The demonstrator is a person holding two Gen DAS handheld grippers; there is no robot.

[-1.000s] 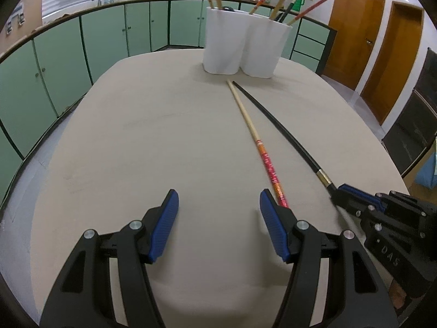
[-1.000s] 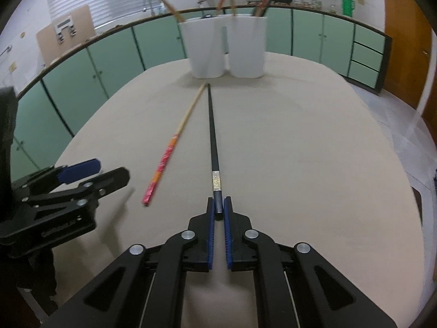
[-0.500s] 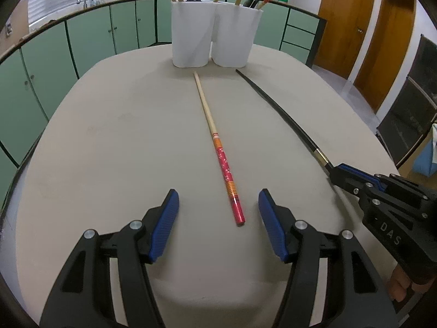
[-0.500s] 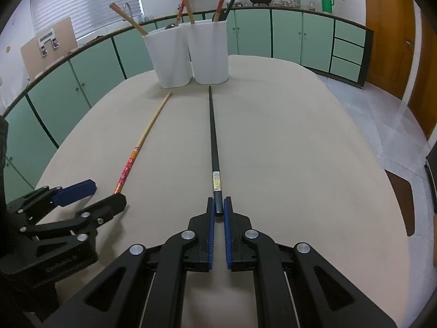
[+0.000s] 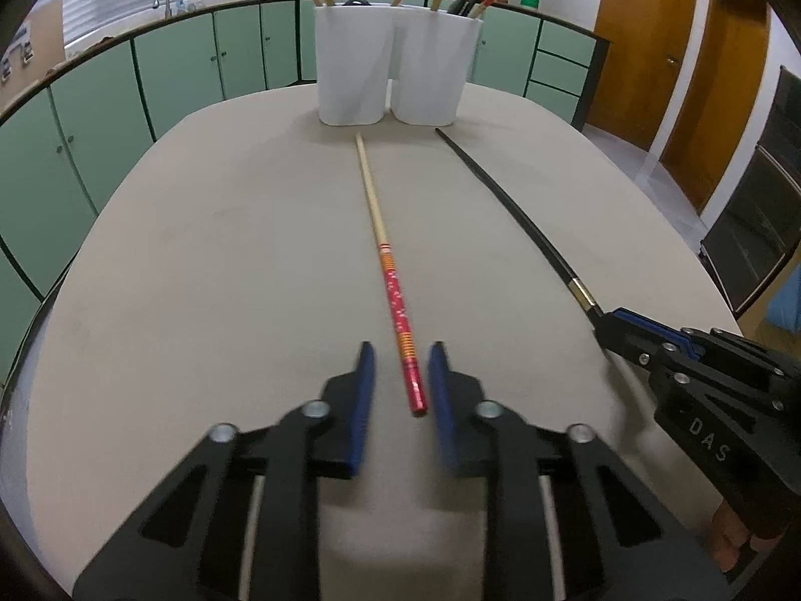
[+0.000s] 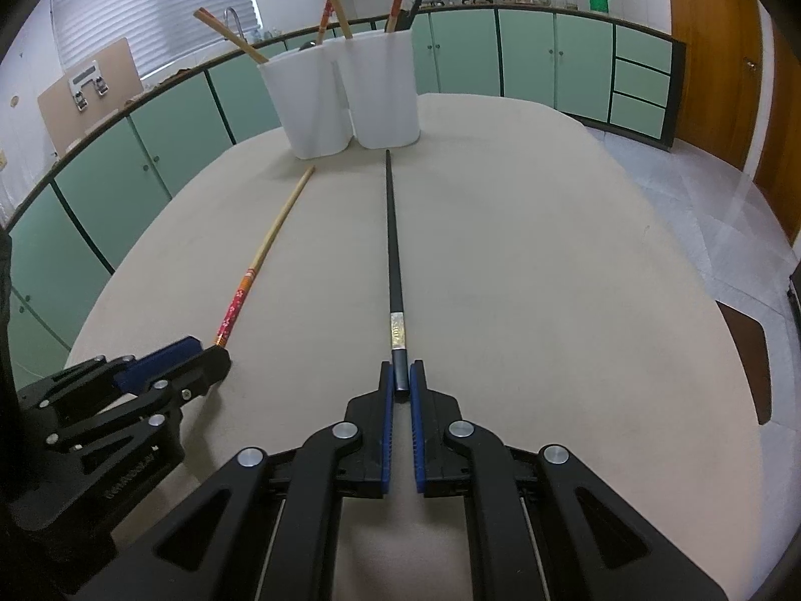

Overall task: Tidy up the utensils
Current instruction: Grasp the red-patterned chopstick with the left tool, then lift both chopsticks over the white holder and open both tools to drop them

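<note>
Left gripper point(image 5: 398, 365) closing around the red-patterned wooden chopstick's point(image 5: 385, 260) end, not yet pinching, right gripper point(image 6: 400, 380) clamped on the slim black chopstick point(image 6: 392, 250) — squeeze squarely before lifting.

Ahead of my tongs the worktop point(image 5: 200, 300) lies bare toward its left and right edges. Two white holders point(image 5: 395, 70) stand together at the far edge, chopsticks sticking up from them. My left tongs point(image 5: 400, 375) and right tongs point(image 6: 401, 380) sit close at the near edge.
</note>
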